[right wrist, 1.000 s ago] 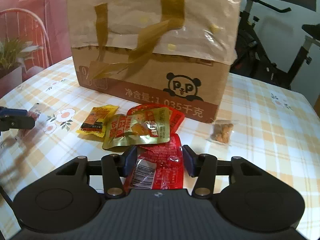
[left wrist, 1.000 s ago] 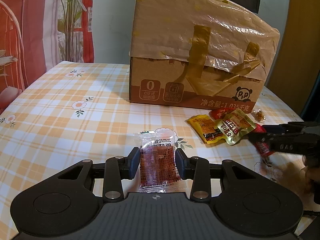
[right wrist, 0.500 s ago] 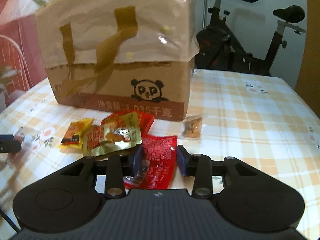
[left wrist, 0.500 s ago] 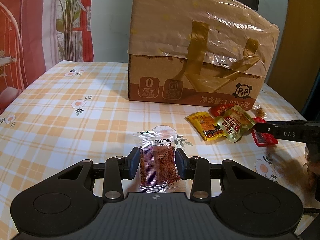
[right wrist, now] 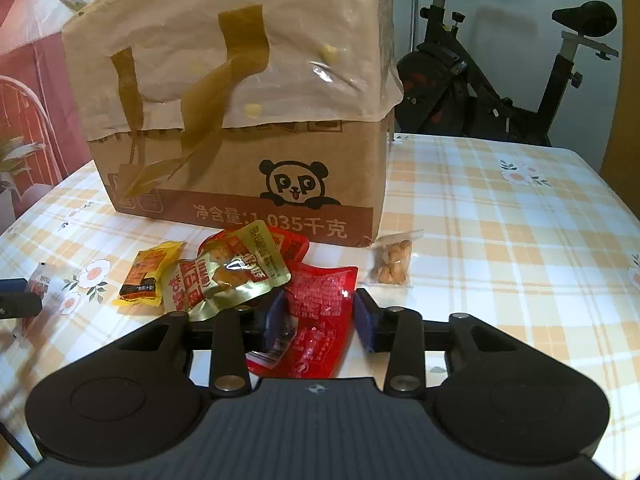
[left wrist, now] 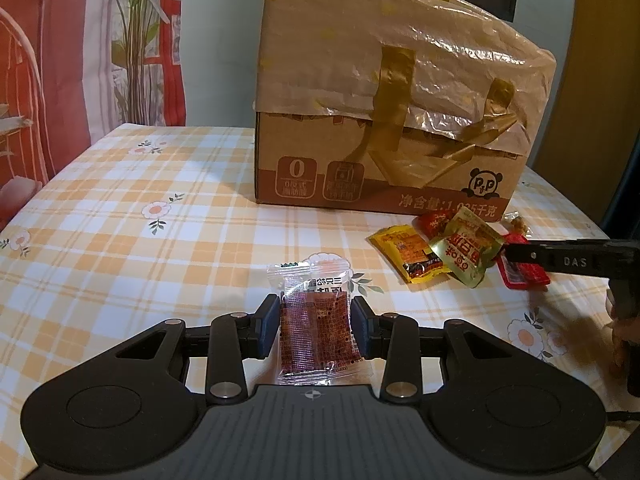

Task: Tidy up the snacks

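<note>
Nearest, the left tongs are seen clamped on a clear packet of dark red snack, which lies flat on the checked bench toward its near edge. The right tongs straddle a red packet; the pads stand at its two sides, but whether they are pressing it cannot be told. Just beyond, a gold packet overlaps a second red packet, with a yellow packet touching its left side. A small clear bag of nuts lies apart to the right, near the corner of the cardboard box. The box stands mid-bench, its top draped with a plastic bag. An exercise bike is noted behind the far edge.
</note>
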`<state>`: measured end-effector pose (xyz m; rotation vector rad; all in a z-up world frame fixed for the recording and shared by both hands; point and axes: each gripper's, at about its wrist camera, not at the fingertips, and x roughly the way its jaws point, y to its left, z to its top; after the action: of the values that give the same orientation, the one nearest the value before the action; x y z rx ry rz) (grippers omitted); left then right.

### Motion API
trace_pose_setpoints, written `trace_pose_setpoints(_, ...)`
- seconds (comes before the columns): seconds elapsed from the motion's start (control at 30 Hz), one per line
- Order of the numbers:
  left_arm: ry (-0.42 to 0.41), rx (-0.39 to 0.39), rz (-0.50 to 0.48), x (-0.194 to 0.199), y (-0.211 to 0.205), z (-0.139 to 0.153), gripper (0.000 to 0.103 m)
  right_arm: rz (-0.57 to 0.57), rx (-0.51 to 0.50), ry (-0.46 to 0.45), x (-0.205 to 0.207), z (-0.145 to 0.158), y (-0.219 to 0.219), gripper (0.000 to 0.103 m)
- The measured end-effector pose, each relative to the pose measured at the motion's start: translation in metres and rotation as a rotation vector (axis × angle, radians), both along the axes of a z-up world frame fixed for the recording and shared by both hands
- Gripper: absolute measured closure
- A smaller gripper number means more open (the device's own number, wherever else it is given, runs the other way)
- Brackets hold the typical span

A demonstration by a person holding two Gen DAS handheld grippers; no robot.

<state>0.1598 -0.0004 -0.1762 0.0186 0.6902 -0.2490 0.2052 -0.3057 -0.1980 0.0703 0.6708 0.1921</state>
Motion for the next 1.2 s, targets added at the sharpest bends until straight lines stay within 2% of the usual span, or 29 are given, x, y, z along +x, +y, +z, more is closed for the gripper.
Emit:
trace_pose_setpoints(0.17, -0.001, 0.004, -0.006, -0.001, -0.001, 0.001, 0.062, -0.033, 0.012, -0.068, -0.020, 0.009, -0.003, 0.066)
trace_pose_setpoints(0.4, -0.014, 0.003, -0.013, 0.003, -0.003, 0.015, 0.062, -0.095, 0.054, -0.104, -0.040, 0.021, -0.023, 0.066)
trace_pose_setpoints(0.6, -0.127, -0.023, -0.036, 0.016, -0.005, 0.065, 0.062, -0.068, 0.111, -0.222, -0.045, 0.056, -0.027, 0.066)
trace_pose_setpoints(0.77, -0.285, -0.060, -0.077, 0.032, -0.011, 0.128, 0.062, -0.018, 0.131, -0.368, -0.041, 0.107, -0.022, 0.066)
trace_pose_setpoints(0.87, -0.358, -0.056, -0.100, 0.046, -0.020, 0.159, 0.062, 0.009, 0.126, -0.443, -0.036, 0.137, -0.018, 0.066)
trace_pose_setpoints(1.03, -0.413, -0.056, -0.104, 0.085, -0.038, 0.189, 0.062, 0.041, 0.120, -0.507, -0.009, 0.174, -0.015, 0.066)
trace_pose_setpoints(1.2, -0.410, -0.046, -0.080, 0.122, -0.051, 0.195, 0.062, 0.062, 0.060, -0.527, 0.038, 0.191, -0.009, 0.066)
